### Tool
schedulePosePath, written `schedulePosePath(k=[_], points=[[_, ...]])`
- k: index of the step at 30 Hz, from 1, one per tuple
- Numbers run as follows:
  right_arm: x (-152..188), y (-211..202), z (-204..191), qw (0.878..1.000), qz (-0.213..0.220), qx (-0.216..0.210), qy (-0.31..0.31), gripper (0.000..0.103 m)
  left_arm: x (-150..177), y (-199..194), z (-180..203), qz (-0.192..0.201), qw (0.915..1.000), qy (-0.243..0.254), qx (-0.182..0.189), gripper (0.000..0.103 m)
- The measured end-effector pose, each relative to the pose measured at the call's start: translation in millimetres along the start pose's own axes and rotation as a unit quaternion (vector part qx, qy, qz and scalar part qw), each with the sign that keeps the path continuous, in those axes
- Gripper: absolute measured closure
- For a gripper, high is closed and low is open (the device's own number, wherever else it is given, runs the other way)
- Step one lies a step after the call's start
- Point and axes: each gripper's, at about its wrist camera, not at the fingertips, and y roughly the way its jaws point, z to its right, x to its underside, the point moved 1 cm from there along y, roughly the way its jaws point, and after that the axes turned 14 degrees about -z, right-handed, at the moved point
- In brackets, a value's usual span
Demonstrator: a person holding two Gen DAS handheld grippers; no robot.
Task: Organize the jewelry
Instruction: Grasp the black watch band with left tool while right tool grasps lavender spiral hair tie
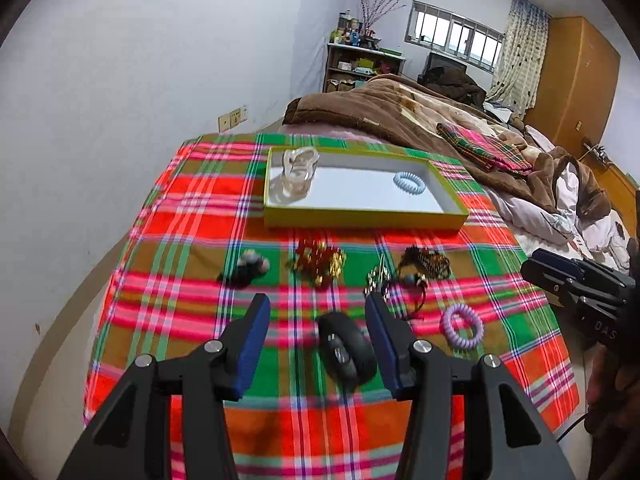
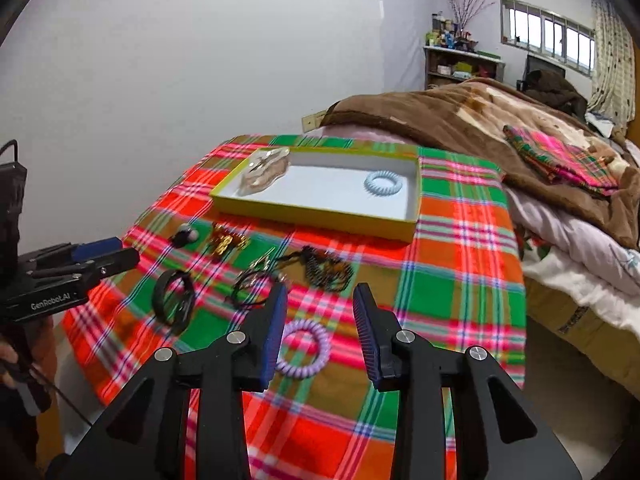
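Observation:
A yellow-edged box sits on the plaid cloth, holding a clear hair claw and a pale blue spiral hair tie. In front of it lie a black furry clip, a red-gold ornament, dark beaded necklaces, a black band and a purple spiral hair tie. My left gripper is open above the black band. My right gripper is open above the purple tie.
The plaid cloth covers the bed end next to a white wall. A brown blanket and folded plaid cloth lie behind the box. My right gripper shows at the left view's right edge.

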Motion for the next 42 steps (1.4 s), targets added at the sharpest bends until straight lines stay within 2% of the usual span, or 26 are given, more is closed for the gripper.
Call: schedulePosePath(k=[7, 16, 22, 23, 25, 28, 34, 42], points=[[10, 14, -7, 1.0, -0.025, -0.011, -0.002, 0.068, 21, 14, 4, -0.022, 0.9995, -0.017, 0.017, 0.052], [13, 23, -8, 0.999, -0.036, -0.016, -0.002, 0.068, 27, 37, 15, -0.047, 0.998, -0.024, 0.034, 0.052], [14, 31, -8, 0.999, -0.045, -0.017, 0.001, 0.068, 25, 49, 20, -0.052, 0.9977, -0.03, 0.032, 0.053], [14, 33, -7, 0.999, -0.046, -0.017, 0.002, 0.068, 25, 49, 20, -0.05, 0.9979, -0.03, 0.03, 0.055], [14, 34, -7, 0.999, -0.048, -0.018, 0.003, 0.068, 25, 48, 21, -0.045, 0.9983, -0.025, 0.027, 0.071], [15, 39, -6, 0.998, -0.054, -0.019, 0.005, 0.068, 24, 45, 21, -0.042, 0.9984, -0.022, 0.029, 0.083], [19, 50, -3, 0.997, -0.069, -0.018, 0.011, 0.068, 24, 42, 18, -0.037, 0.9986, -0.019, 0.032, 0.087], [23, 67, 2, 0.996, -0.092, -0.009, 0.019, 0.068, 26, 24, 13, -0.017, 0.9981, -0.011, 0.058, 0.087]])
